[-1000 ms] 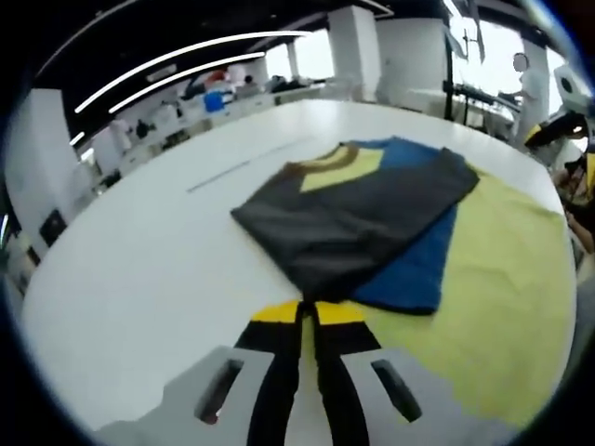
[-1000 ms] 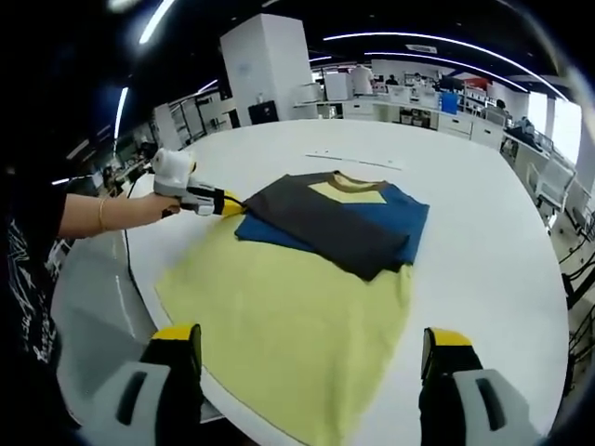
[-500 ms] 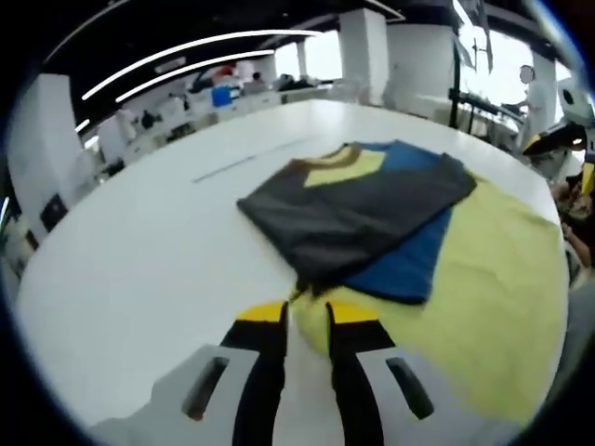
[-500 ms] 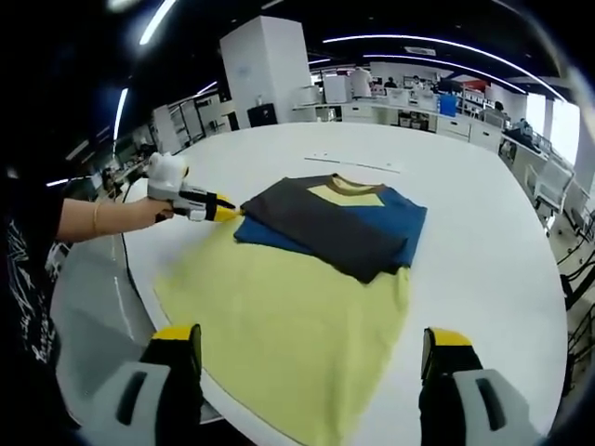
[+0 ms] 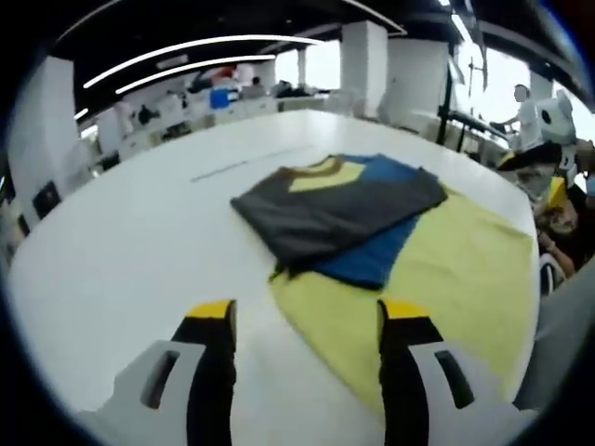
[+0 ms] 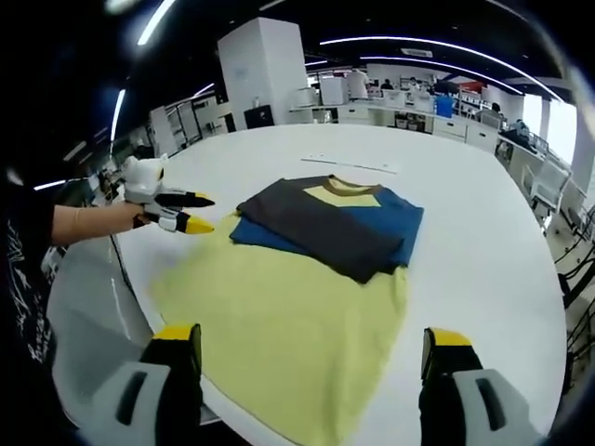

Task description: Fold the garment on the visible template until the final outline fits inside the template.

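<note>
Folded shirt (image 6: 327, 223), grey over blue, lies on the far part of the yellow sheet (image 6: 279, 330) on the white table (image 6: 483, 242). Left gripper (image 6: 193, 212) and right gripper (image 6: 311, 348) both gape, holding nothing. The sheet's near edge is cut off behind the right jaws.

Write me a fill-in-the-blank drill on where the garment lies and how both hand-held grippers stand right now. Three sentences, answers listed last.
1. The folded garment lies on a ______ sheet spread over the white table.
2. The left hand-held gripper has its jaws ______, holding nothing.
3. The right hand-held gripper has its jaws open, at the sheet's ______ edge in its own view.

Missing words: yellow; open; near
</note>
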Action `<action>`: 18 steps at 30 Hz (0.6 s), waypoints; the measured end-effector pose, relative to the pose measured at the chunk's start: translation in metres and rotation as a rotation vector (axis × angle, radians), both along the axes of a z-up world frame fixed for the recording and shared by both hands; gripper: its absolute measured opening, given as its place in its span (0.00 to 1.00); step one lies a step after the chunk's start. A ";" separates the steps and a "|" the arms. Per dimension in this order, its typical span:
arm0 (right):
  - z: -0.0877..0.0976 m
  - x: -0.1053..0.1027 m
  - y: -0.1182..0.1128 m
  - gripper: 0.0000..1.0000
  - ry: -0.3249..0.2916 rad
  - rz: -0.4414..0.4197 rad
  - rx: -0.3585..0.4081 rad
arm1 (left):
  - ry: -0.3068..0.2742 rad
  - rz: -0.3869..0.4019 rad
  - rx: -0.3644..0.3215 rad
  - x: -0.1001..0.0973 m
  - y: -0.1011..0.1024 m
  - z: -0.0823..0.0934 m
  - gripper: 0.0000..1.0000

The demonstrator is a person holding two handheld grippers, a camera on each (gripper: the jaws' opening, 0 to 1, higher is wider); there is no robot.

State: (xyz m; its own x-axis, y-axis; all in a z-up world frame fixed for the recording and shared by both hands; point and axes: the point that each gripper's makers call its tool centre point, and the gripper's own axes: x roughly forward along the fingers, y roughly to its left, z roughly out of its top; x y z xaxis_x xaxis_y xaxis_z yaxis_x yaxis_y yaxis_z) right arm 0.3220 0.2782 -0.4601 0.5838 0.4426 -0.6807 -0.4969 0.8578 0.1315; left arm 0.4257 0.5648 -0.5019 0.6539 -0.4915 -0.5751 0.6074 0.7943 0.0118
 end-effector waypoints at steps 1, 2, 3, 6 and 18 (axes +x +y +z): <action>-0.001 -0.001 0.000 0.99 0.002 0.002 -0.001 | 0.003 -0.005 -0.005 -0.004 -0.001 0.001 0.60; -0.002 -0.002 0.000 0.99 0.004 0.003 -0.003 | 0.004 -0.004 -0.005 -0.007 -0.001 0.002 0.62; -0.003 -0.003 0.000 0.99 0.007 0.005 -0.005 | 0.009 -0.011 -0.001 -0.011 -0.002 0.001 0.66; -0.006 -0.006 0.000 0.99 0.015 0.004 -0.009 | 0.040 -0.014 -0.006 -0.022 -0.002 -0.001 0.71; -0.024 -0.025 -0.002 0.97 0.062 -0.030 -0.007 | 0.128 -0.060 0.041 -0.066 -0.005 -0.013 0.77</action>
State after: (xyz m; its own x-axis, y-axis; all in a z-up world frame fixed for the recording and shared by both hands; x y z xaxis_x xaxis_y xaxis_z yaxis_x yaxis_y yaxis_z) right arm 0.2967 0.2764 -0.4844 0.5533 0.4206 -0.7190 -0.4624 0.8730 0.1549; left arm 0.3599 0.5595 -0.5145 0.5438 -0.5024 -0.6722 0.6527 0.7567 -0.0376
